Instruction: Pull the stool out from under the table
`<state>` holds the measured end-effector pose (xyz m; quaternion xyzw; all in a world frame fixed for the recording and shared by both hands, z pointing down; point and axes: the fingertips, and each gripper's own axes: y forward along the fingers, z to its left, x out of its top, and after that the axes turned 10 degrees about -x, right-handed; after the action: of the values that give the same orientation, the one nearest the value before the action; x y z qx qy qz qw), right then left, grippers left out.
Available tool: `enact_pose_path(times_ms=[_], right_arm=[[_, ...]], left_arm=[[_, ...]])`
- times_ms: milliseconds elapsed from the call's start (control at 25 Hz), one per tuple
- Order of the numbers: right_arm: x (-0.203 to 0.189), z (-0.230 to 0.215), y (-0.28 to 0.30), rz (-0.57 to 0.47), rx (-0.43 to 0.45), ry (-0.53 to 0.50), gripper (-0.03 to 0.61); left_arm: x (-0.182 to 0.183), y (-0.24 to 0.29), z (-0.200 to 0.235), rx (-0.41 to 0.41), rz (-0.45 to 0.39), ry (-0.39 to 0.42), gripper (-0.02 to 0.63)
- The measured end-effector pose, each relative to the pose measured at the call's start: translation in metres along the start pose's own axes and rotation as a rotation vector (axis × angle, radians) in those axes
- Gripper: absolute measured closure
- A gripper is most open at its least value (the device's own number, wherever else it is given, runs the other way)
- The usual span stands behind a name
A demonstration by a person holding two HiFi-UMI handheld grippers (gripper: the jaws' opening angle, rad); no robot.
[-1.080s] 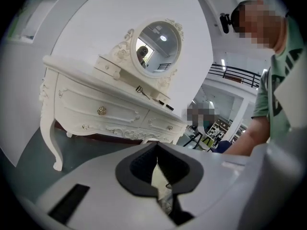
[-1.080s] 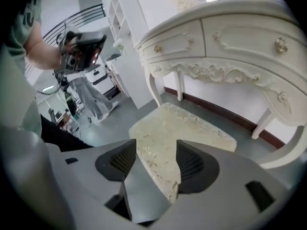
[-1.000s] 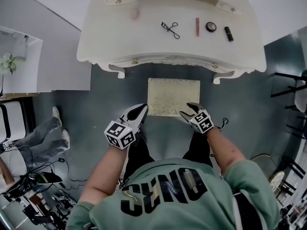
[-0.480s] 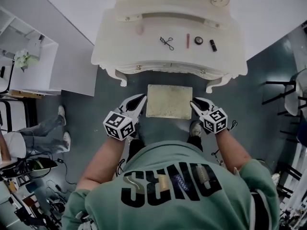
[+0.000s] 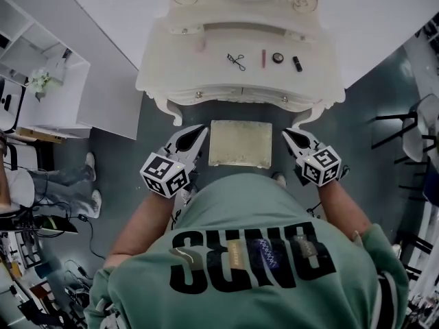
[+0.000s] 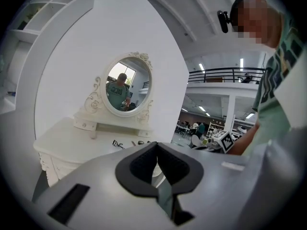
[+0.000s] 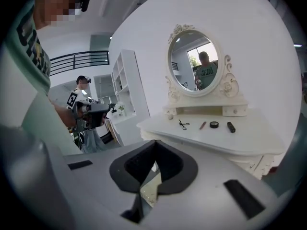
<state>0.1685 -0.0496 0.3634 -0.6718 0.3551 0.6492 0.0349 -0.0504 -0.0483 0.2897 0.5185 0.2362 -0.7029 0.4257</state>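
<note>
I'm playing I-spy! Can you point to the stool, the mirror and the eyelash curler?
stool (image 5: 240, 144), head view, middle of its pale seat cushion.
mirror (image 7: 194, 61), right gripper view, centre of the oval glass.
eyelash curler (image 5: 236, 62), head view, its middle, on the tabletop.

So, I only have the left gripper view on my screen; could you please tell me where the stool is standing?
Observer: The stool is on the floor just in front of the table. In the head view its whole seat shows clear of the table's front edge.
Operator: Thank you. Is the right claw holding it?
Observer: No. The right claw is shut on nothing, and the head view puts it off the seat's right side, not on the seat.
Operator: Is anyone else nearby?
Observer: Yes, a bystander's legs show on the floor off to the left, apart from the stool.
</note>
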Motion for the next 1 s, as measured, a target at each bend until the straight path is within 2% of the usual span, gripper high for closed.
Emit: enact_pose_path(times_ms=[240,1000], right_arm=[[0.013,0.003,-0.018,-0.036,-0.01,0.026,0.583],[0.025,-0.003,-0.018,-0.065,-0.022,0.04,0.584]], left_arm=[[0.006,-0.01,-0.009,0.009,-0.015,0.003,0.603],[0.007,-0.011,-0.006,0.026,-0.033,0.012,0.603]])
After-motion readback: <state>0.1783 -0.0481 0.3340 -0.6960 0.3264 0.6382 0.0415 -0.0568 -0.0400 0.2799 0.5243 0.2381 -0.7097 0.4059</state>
